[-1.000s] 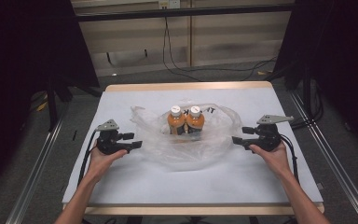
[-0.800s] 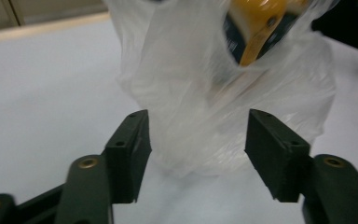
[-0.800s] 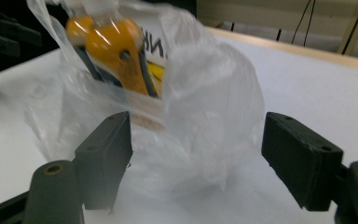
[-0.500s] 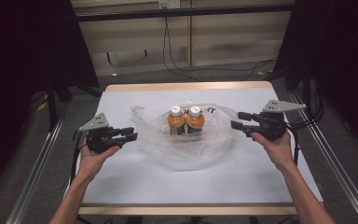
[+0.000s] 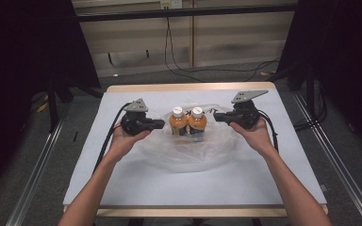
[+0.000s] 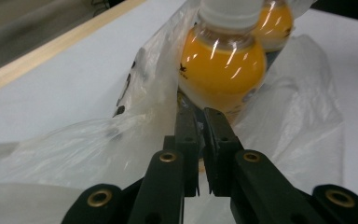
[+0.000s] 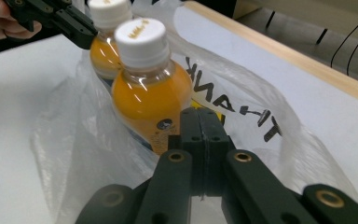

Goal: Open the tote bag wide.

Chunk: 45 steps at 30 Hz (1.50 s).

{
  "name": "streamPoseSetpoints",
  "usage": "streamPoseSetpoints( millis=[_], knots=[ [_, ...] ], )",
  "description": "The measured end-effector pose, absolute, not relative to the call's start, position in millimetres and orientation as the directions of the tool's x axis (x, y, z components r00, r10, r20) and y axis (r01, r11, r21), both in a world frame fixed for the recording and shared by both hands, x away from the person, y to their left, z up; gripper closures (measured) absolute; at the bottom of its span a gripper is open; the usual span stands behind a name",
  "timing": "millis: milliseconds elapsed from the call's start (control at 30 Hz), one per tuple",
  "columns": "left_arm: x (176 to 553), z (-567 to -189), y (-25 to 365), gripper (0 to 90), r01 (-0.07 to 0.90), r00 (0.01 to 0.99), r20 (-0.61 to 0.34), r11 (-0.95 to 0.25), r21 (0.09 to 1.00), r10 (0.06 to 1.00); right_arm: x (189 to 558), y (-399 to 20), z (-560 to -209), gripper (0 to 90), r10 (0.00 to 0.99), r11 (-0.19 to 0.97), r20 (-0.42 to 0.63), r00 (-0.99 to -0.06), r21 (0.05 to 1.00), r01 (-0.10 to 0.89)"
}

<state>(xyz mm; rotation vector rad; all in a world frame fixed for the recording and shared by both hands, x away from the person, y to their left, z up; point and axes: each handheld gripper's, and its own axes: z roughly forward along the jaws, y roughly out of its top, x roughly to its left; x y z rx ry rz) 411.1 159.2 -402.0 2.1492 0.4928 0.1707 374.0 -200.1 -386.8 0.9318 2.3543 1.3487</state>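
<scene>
Two orange juice bottles (image 5: 179, 123) (image 5: 197, 121) with white caps stand side by side inside a clear plastic bag (image 5: 188, 150) on the white table (image 5: 169, 183). My left gripper (image 5: 162, 125) is just left of them. Its jaws have just been closing and now pinch the bag's film (image 6: 98, 140) right before the near bottle (image 6: 221, 70). My right gripper (image 5: 215, 117) is just right of the bottles. Its jaws have also just closed, tight together on the printed bag wall (image 7: 242, 93) beside the near bottle (image 7: 147, 93). The left gripper (image 7: 74, 23) shows beyond the bottles.
The table has a wooden rim (image 5: 188, 87) along its far side. Metal rails (image 5: 37, 169) run along both sides on the floor, and cables (image 5: 179, 66) lie on the floor behind the table. Dark curtains hang at left and right.
Both grippers have moved inward to the bottles and risen a little, and their jaws went from open to shut. The bag's sides are drawn up toward the bottles.
</scene>
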Motion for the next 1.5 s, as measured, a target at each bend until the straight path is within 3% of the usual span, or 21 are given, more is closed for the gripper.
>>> streamPoseSetpoints(
  millis=[100,467,533,667,1067,1333,1500],
  knots=[
    [418.3,-416.2,149.6,90.0,0.295,0.919,-0.064,-0.569,0.767,0.39,383.5,-195.6,-395.7,90.0,0.65,0.385,0.083,-0.756,0.822,0.42],
    [439.7,-446.9,131.6,90.0,0.347,0.904,-0.083,-0.605,0.717,0.42,408.9,-181.4,-431.5,90.0,0.653,0.489,0.07,-0.754,0.722,0.491],
    [440.4,-451.8,128.3,90.0,0.319,0.919,-0.041,-0.678,0.662,0.393,410.5,-179.3,-436.3,90.0,0.651,0.502,0.075,-0.755,0.704,0.502],
    [439.2,-458.5,128.0,90.0,0.341,0.917,-0.063,-0.691,0.637,0.395,411.1,-175.0,-446.9,90.0,0.637,0.54,0.062,-0.768,0.676,0.502],
    [421.0,-460.9,135.4,90.0,0.27,0.941,0.051,-0.833,0.483,0.335,393.6,-172.8,-464.1,90.0,0.593,0.702,-0.026,-0.805,0.506,0.501],
    [423.7,-456.7,158.7,90.0,0.249,0.937,0.135,-0.885,0.394,0.323,392.4,-198.9,-460.5,90.0,0.621,0.738,-0.118,-0.775,0.422,0.527],
    [429.3,-457.1,161.3,90.0,0.246,0.937,0.139,-0.888,0.389,0.32,400.5,-213.1,-461.0,90.0,0.649,0.72,-0.131,-0.75,0.424,0.549]
  ],
)
